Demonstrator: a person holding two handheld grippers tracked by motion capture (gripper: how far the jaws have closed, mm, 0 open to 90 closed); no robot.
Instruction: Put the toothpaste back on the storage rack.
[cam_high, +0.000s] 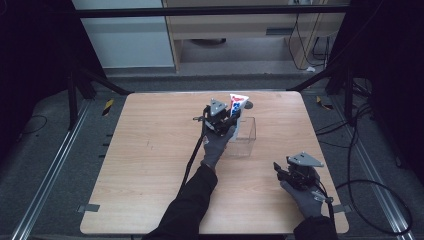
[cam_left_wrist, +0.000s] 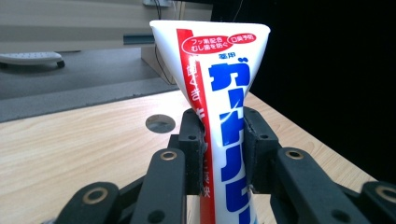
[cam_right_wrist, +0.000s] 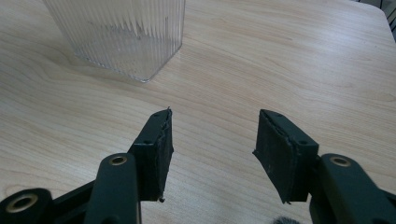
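- Wood-grain table (cam_high: 150, 165) on a dark floor, metal frame around it, person's arms in from the bottom edge.
- Left gripper (cam_high: 223, 119) far-centre of table, clamped on a tube (cam_high: 237, 106); gloved left hand (cam_high: 216, 147) holds it, black sleeve (cam_high: 187, 205) behind.
- Tube white with red stripe and blue Japanese lettering; in the left gripper view tube (cam_left_wrist: 219, 107) stands about upright between the jaws, flat crimped end up, pads pressing its middle from both sides.
- Tube is lifted, above the near-left edge of a clear box (cam_high: 242, 136); lower end hidden by gripper, can't tell if it is inside the box.
- Clear box sits on table just right of the left hand; ribbed walls in the right gripper view (cam_right_wrist: 121, 37).
- Round hole (cam_left_wrist: 160, 123) in tabletop beyond the left jaws.
- Right gripper (cam_high: 281, 171) near the table's right front, well apart from box, held by gloved right hand (cam_high: 302, 197).
- Right gripper (cam_right_wrist: 212, 144) spread wide, nothing between pads, low over bare wood, pointing toward the box.
- Cables trail off both grippers.
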